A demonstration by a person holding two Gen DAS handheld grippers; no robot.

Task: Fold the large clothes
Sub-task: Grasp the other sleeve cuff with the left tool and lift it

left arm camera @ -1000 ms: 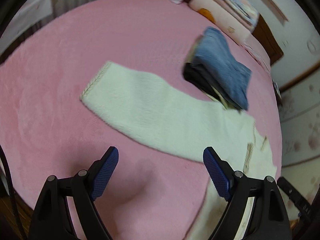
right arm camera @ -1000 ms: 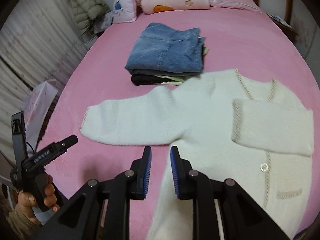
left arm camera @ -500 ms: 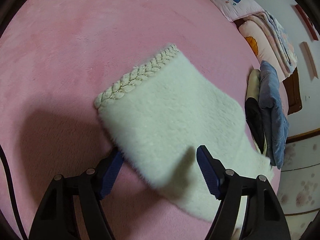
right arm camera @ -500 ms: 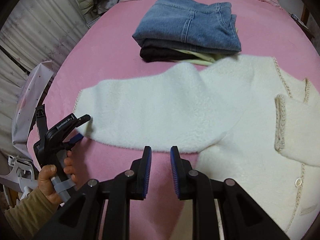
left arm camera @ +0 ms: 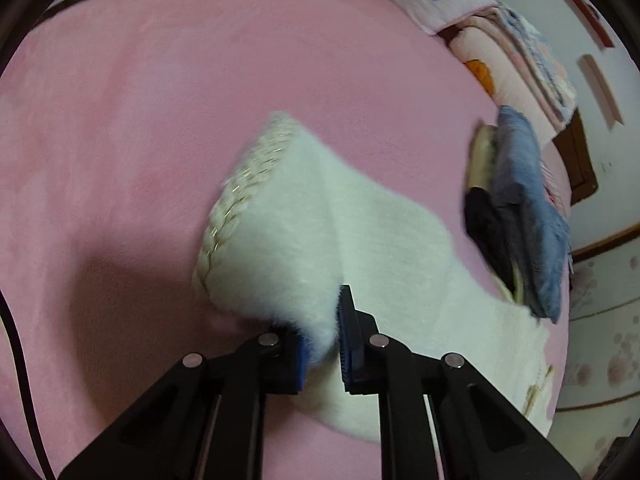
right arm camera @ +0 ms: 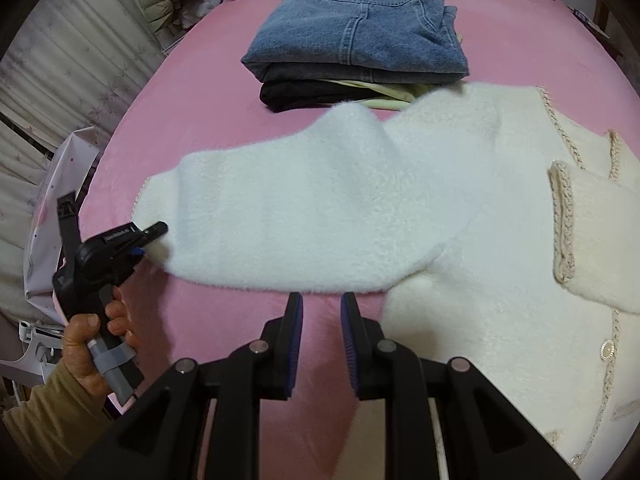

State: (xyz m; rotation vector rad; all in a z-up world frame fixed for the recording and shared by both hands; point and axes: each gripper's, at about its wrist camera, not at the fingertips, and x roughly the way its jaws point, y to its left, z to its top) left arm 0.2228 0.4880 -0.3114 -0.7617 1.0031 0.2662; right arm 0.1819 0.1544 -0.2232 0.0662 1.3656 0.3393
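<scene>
Now left gripper (left arm camera: pixel 322 334) clamped on white cardigan (right arm camera: pixel 460 200) sleeve; right gripper (right arm camera: pixel 320 340) slightly parted, empty; gripper lettering unreadable.

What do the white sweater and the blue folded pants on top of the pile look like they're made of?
Sweater: likely fluffy, plush knit with a matte fuzzy nap and braided cream trim at the cuff. Pants: likely denim, with a faded blue weave and stitched seams.

Cream sweater (right arm camera: pixel 320 216), pink bedspread (right arm camera: pixel 208 80)
</scene>
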